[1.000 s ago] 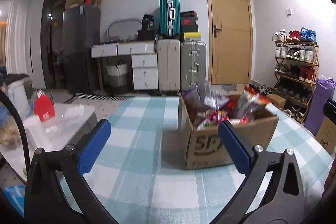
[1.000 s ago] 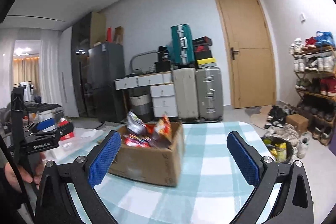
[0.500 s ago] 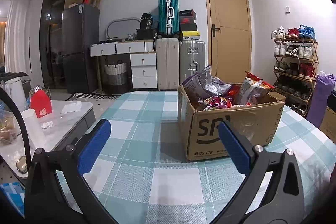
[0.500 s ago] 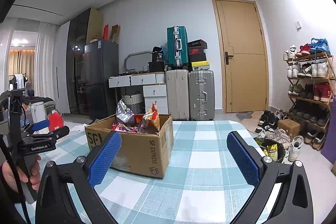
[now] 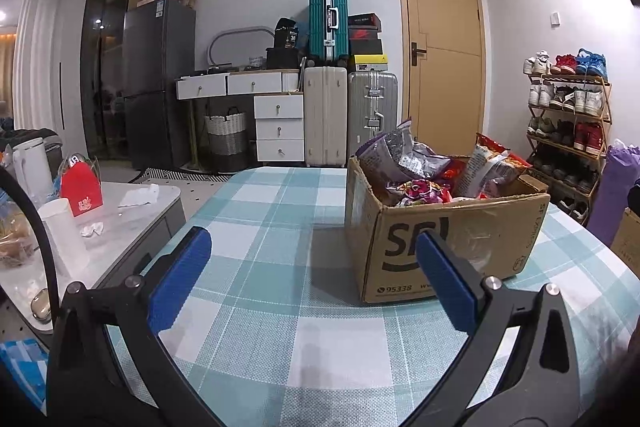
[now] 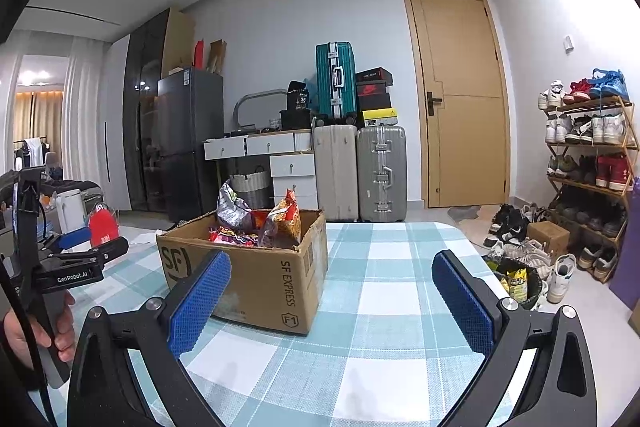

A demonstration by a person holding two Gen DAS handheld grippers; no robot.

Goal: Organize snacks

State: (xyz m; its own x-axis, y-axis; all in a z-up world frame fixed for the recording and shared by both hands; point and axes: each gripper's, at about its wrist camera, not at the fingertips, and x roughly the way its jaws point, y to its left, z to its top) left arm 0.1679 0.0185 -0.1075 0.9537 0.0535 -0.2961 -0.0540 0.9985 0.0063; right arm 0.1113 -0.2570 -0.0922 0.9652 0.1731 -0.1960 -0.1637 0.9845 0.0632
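While both the left gripper (image 5: pixel 312 281) and right gripper (image 6: pixel 328 301) are held spread and empty, the cardboard box (image 5: pixel 448 227) of snacks (image 5: pixel 404 159) on the checked tablecloth (image 5: pixel 280 211) is best approached from above, one packet singled out.

Landmark: wooden door (image 5: pixel 442 43), shut, in the far wall
Left of the door: a silver suitcase (image 5: pixel 372 115) and a cream suitcase (image 5: pixel 325 115) upright side by side
On top of them: a teal suitcase (image 5: pixel 328 21) beside stacked shoe boxes (image 5: pixel 365 41)
Further left: white drawers (image 5: pixel 280 123), woven basket (image 5: pixel 227 133), dark fridge (image 5: pixel 158 79)
Right of the door: shoe rack (image 5: pixel 568 115) full of shoes
Far left: white kettle (image 5: pixel 32 163), red carton (image 5: pixel 81 189)
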